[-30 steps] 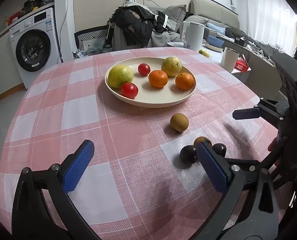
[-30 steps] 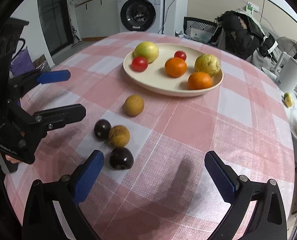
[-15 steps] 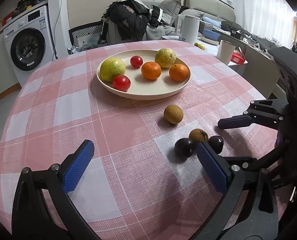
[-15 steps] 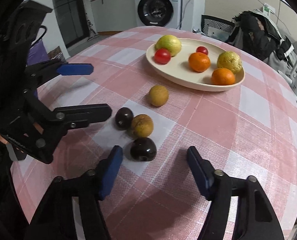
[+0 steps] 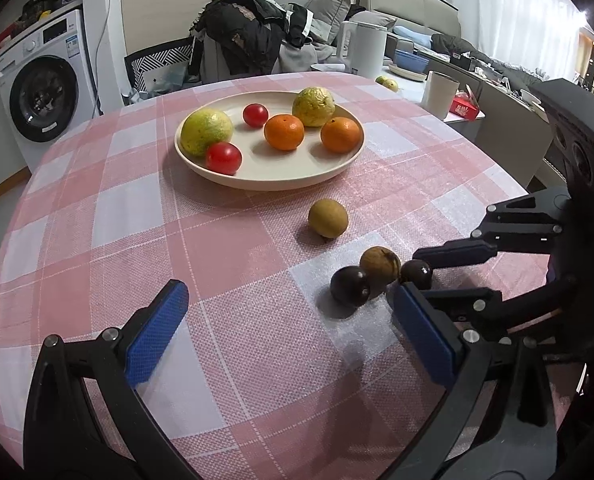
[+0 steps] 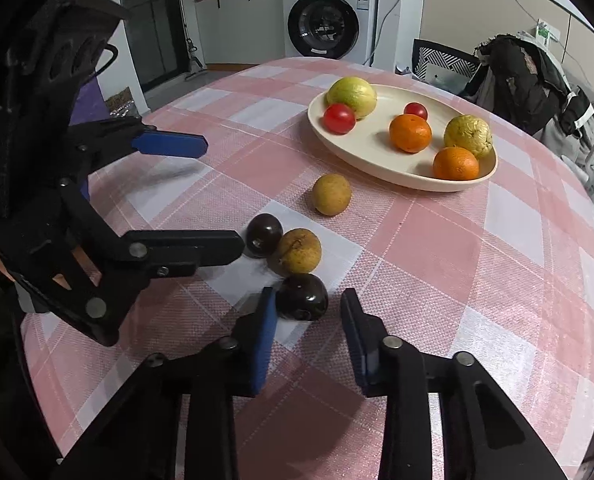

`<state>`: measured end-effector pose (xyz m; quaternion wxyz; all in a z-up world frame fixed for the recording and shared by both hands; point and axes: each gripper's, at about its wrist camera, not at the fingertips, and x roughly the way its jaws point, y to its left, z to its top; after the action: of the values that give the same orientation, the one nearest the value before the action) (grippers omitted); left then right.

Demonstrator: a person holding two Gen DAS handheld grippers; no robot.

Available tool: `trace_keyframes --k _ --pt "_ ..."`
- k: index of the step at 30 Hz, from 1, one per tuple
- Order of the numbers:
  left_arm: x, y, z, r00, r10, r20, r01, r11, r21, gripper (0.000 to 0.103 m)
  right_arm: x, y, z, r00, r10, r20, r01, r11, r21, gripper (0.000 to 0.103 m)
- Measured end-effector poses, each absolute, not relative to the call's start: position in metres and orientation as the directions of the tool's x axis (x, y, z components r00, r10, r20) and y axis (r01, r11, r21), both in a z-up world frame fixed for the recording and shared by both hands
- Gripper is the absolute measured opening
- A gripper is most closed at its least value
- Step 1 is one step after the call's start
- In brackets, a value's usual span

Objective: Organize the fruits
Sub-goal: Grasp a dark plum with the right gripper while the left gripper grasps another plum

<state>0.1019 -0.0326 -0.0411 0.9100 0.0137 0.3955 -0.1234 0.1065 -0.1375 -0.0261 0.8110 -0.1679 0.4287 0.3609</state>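
Note:
A cream plate (image 5: 281, 176) (image 6: 381, 168) holds two yellow-green fruits, two red tomatoes and two oranges. On the checked cloth lie a tan fruit (image 5: 328, 218) (image 6: 331, 194), a brownish fruit (image 5: 380, 265) (image 6: 299, 251) and two dark purple fruits. My right gripper (image 6: 307, 300) (image 5: 417, 276) is closing around the nearer dark fruit (image 6: 301, 297) (image 5: 416, 274). That fruit lies between the fingertips, with a gap still showing at the right pad. The other dark fruit (image 5: 349, 286) (image 6: 263, 235) touches the brownish one. My left gripper (image 5: 293, 328) (image 6: 223, 195) stands open and holds nothing.
The round table carries a pink and white checked cloth (image 5: 225, 264). A chair heaped with dark clothes (image 5: 249, 40) stands behind it, and a washing machine (image 5: 41, 92) at the far left. To the right, a side table holds a white kettle (image 5: 363, 50) and a cup (image 5: 439, 94).
The right gripper's jaws have narrowed from wide apart to close around the nearer dark fruit. It has also edged nearer to the fruit cluster. The left gripper has stayed open.

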Motion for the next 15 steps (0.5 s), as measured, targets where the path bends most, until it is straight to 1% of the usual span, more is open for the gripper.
trace_keyframes --k 1,2,9,15 --pt "0.102 -0.032 -0.041 0.656 -0.217 -0.723 0.237 0.969 -0.076 0.102 0.106 -0.137 -0.026 0.371 0.446 -0.815 -0.733 0.679 0.038 0.027" --pt "0.102 -0.032 -0.041 0.654 -0.221 -0.724 0.239 0.968 -0.081 0.102 0.105 -0.137 -0.026 0.370 0.449 -0.813 -0.736 0.676 0.038 0.026" --pt "0.103 -0.032 -0.043 0.642 -0.238 -0.729 0.244 0.965 -0.101 0.102 0.101 -0.140 -0.019 0.390 0.458 -0.799 -0.736 0.677 0.028 0.026" --pt "0.111 -0.036 -0.052 0.581 -0.278 -0.765 0.246 0.956 -0.160 0.102 0.111 -0.159 -0.003 0.454 0.491 -0.744 -0.681 0.730 0.067 0.026"
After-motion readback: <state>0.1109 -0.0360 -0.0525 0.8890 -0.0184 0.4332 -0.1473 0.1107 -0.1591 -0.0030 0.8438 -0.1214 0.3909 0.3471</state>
